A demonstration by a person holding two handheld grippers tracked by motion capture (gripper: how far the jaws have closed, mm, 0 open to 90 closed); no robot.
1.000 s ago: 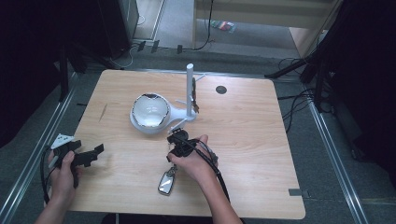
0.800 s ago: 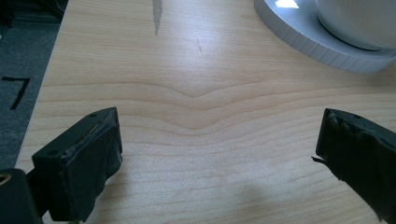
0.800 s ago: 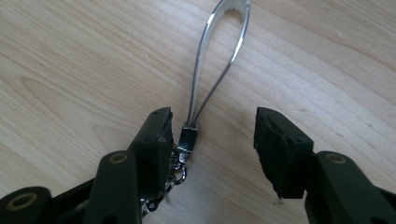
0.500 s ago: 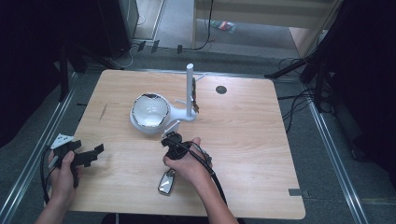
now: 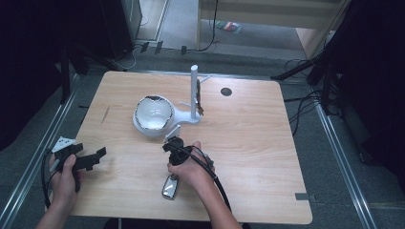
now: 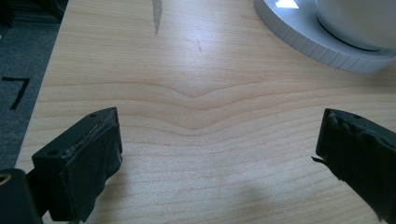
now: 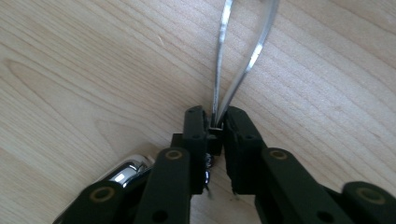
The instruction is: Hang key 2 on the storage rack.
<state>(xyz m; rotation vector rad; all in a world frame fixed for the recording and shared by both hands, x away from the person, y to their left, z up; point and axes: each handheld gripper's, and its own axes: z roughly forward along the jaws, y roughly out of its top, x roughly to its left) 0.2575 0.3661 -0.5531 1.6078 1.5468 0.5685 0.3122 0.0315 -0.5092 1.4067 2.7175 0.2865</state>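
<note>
- Silver metal tweezers [image 7: 236, 60] are clamped at their joined end between the fingers of the right gripper [image 7: 215, 125], the two thin arms spreading away over the wooden table [image 5: 248, 138].
- From the high view, the right gripper [image 5: 175, 147] is seen near the middle of the table, just in front of the white base of a bowl stand [image 5: 154, 129].
- A white bowl [image 5: 154, 113] is seated on that stand, beside an upright white post [image 5: 194, 93].
- A shiny metal case [image 5: 170, 187] is seen lying on the table just beside the right hand [image 5: 191, 169], towards the near edge.
- The left gripper [image 5: 88, 158] is held at the table's left edge, well apart from the tweezers; its fingers [image 6: 81, 163] are spread wide over bare wood, with nothing between them.
</note>
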